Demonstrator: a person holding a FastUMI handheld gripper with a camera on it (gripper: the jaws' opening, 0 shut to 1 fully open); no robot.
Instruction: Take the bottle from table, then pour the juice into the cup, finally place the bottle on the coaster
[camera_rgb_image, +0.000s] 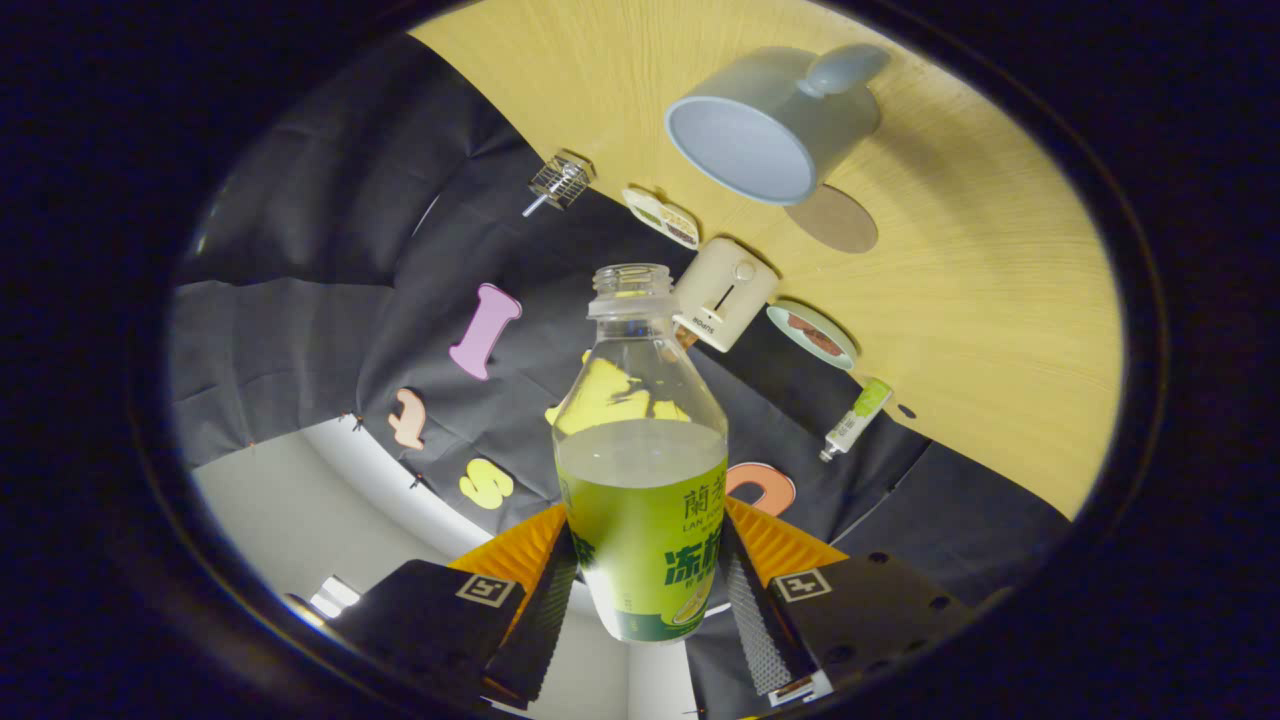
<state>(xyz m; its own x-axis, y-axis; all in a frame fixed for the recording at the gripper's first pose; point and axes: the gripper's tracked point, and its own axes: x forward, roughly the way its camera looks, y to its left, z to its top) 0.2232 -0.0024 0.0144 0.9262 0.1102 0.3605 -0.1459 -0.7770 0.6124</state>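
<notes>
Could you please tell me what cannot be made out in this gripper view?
- Bottle: its base sits between the hand-held gripper fingers, sides covered by them.
- Coaster: partly hidden behind the cup.
- Small plates beside the toaster: contents too small to identify.

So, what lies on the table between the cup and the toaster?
In the gripper view, a round coaster lies on the table between the cup and the toaster, with nothing on it.
</notes>
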